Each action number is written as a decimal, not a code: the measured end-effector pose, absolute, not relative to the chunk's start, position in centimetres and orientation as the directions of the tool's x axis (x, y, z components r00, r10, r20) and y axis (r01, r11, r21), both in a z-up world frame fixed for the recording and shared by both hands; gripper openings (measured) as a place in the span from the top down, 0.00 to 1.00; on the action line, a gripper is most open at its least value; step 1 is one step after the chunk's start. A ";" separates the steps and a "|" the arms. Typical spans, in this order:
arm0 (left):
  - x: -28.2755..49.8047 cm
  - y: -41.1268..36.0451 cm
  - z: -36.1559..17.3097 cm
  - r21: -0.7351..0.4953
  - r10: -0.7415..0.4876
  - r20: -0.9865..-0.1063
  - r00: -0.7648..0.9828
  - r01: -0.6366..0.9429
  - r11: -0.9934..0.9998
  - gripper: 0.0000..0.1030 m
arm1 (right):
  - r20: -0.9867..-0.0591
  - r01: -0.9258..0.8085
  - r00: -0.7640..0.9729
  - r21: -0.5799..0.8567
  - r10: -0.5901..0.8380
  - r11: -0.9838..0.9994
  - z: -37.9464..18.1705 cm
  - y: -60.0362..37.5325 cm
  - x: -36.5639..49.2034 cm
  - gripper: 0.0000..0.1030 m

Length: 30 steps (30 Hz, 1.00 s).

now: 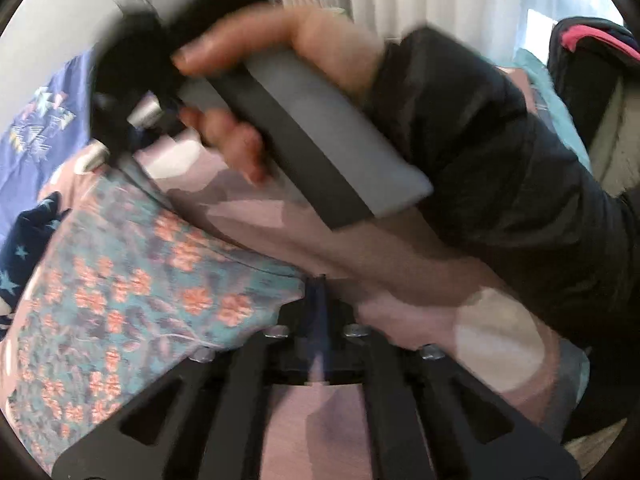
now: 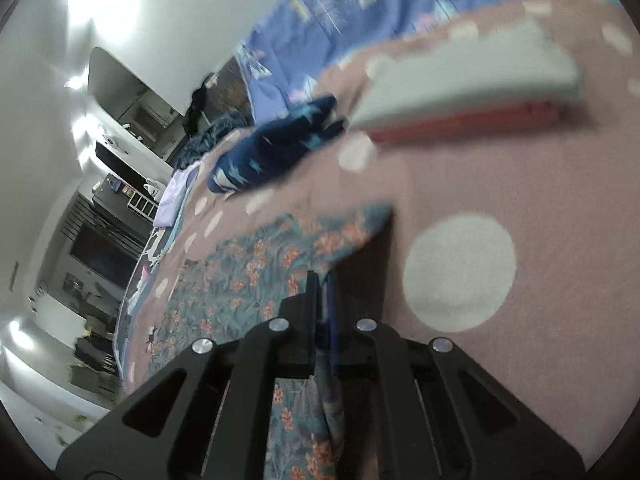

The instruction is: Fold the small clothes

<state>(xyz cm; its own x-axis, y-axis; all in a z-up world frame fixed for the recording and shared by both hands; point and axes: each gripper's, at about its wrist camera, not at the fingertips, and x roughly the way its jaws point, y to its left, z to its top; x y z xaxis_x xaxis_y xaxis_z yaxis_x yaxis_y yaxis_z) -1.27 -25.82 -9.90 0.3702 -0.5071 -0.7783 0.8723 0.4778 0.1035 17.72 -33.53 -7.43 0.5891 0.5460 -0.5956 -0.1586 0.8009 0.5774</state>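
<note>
A teal garment with orange flowers [image 1: 132, 300] lies on the pink spotted bedsheet [image 1: 500, 344]. My left gripper [image 1: 318, 286] is shut, and the garment's right edge runs into its fingertips. A hand [image 1: 240, 52] in a dark sleeve holds the other gripper's grey handle [image 1: 320, 132] across the top of the left wrist view, blurred. In the right wrist view the right gripper [image 2: 324, 280] is shut on the floral garment [image 2: 240, 280]. A pinched fold hangs down between its fingers, and the lifted corner stands above the sheet [image 2: 520, 184].
A navy garment with pale stars [image 2: 272, 148] lies crumpled further along the bed. Beside it rests a folded white and red stack [image 2: 468, 92]. Blue patterned bedding [image 2: 360, 20] lies beyond. A black bag with pink trim [image 1: 592, 52] sits by the curtains.
</note>
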 end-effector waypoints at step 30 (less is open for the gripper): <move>1.9 -23.4 -10.9 0.064 -0.485 -0.790 0.374 0.838 0.542 0.66 | -0.558 0.010 0.754 0.536 0.346 0.844 -9.8 -37.9 23.8 0.91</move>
